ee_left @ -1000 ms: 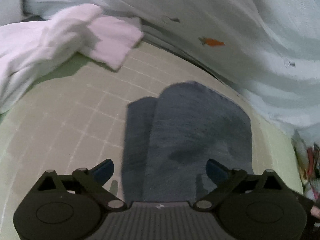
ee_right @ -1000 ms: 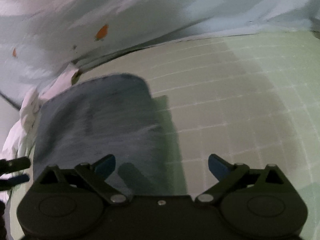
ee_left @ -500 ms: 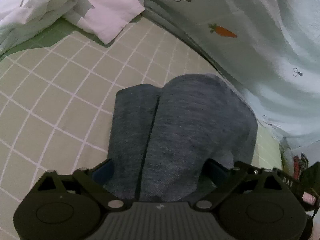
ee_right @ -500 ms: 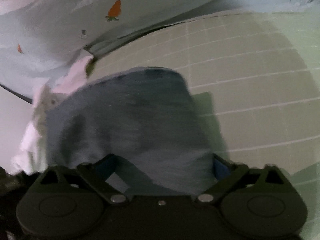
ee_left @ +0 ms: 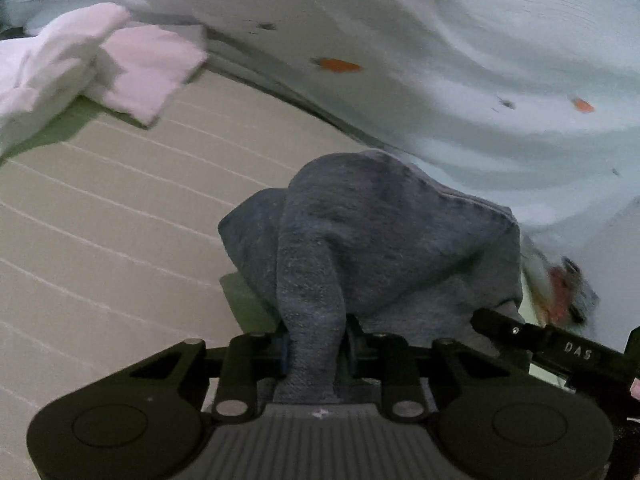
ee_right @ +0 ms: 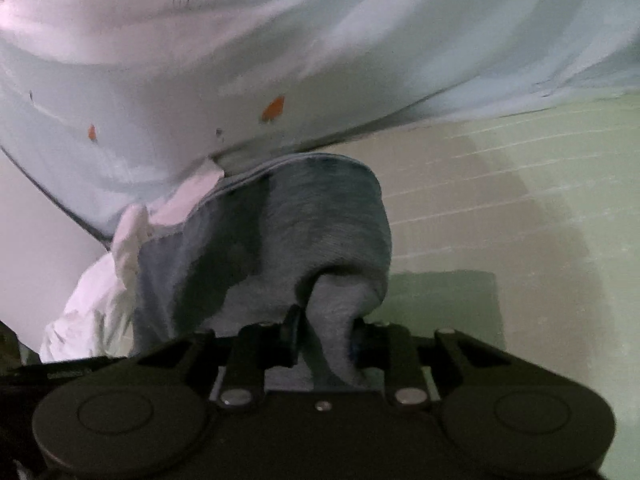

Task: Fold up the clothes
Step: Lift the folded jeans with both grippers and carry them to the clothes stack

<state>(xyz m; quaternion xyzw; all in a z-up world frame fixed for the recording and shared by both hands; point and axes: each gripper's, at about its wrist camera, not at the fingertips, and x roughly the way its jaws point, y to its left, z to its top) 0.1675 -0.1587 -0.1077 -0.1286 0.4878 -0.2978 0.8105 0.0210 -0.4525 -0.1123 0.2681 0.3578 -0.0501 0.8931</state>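
— What has the left gripper (ee_left: pixel 314 344) got?

— Its jaws are pinched tight on a bunched fold of the grey garment (ee_left: pixel 384 232), which hangs lifted off the green checked sheet (ee_left: pixel 100 208).

— And the right gripper (ee_right: pixel 324 340)?

— Closed the same way on another fold of that garment (ee_right: pixel 320 224), near the sheet's (ee_right: pixel 500 200) far edge, where the pale carrot-print quilt (ee_left: pixel 440 60) lies.

— Anything else?

— White clothes (ee_left: pixel 92 60) sit heaped at the sheet's far left corner.

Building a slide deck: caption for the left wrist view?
Left gripper pinching a bunched blue-grey garment above the green checked sheet.
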